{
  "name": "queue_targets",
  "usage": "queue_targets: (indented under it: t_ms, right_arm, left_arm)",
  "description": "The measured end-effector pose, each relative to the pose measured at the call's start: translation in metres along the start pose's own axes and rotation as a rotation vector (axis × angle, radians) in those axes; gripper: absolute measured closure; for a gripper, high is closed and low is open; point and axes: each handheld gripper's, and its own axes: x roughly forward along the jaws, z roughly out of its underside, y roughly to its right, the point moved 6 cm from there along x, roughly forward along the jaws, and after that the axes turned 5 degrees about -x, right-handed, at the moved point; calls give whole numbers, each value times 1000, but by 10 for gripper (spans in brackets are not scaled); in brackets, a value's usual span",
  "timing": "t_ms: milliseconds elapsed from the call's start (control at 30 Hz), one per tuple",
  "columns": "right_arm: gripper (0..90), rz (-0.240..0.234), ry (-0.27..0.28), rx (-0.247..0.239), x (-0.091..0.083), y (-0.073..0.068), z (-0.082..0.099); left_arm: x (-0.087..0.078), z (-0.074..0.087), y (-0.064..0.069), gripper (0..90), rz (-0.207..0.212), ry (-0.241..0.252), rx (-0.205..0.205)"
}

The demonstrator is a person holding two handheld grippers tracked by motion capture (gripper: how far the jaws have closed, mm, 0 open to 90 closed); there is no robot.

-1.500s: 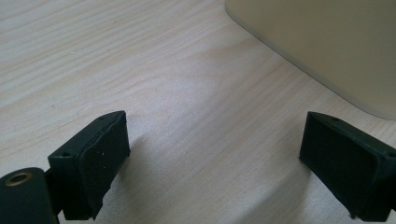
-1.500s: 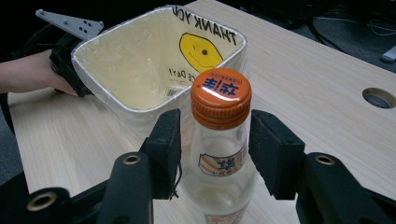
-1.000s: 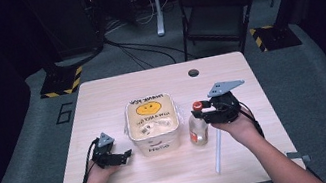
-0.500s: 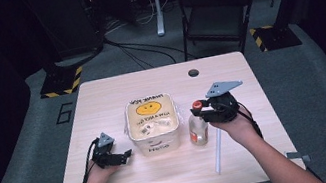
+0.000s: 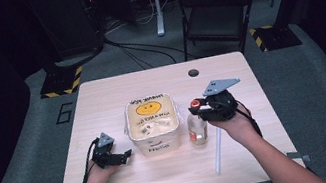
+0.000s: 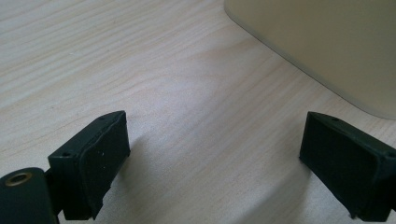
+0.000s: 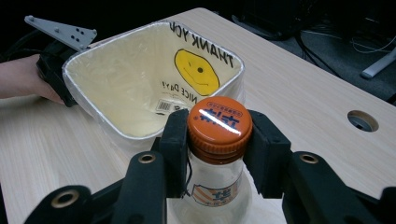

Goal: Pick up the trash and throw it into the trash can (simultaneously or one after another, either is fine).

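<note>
A clear bottle [image 5: 198, 131] with an orange cap [image 7: 219, 122] stands upright just right of the cream bin [image 5: 158, 145]. My right gripper [image 7: 219, 135] comes at it from the right. Its jaws have just been closing, and they now press on both sides of the cap [image 5: 195, 103]. The right gripper [image 5: 197, 108] carries a grey plate on top. My left gripper [image 5: 124, 155] rests on the table left of the bin, open, with bare wood between its jaws [image 6: 215, 154]. The bin's wall [image 6: 327, 46] rises ahead of it.
The bin [image 7: 135, 74] is lined with a bag printed with a yellow smiley face. A white rod [image 5: 218, 150] lies on the table [image 5: 102, 102] in front of the bottle. A round cable hole [image 5: 193, 72] sits near the far edge. A black chair [image 5: 215, 11] stands beyond the table.
The right gripper's jaws have drawn in onto the bottle's cap. Both hands have stayed about where they were, and the bottle still stands upright.
</note>
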Motion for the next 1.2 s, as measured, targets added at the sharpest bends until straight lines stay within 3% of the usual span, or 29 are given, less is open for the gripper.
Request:
queue_targets:
  t_ms: [533, 1200]
  right_arm:
    - [618, -2, 8, -25, -17, -3, -27]
    - [618, -22, 18, -37, -44, 4, -61]
  left_arm:
    - [0, 0, 0, 80, 1, 2, 0]
    - [0, 0, 0, 80, 0, 0, 0]
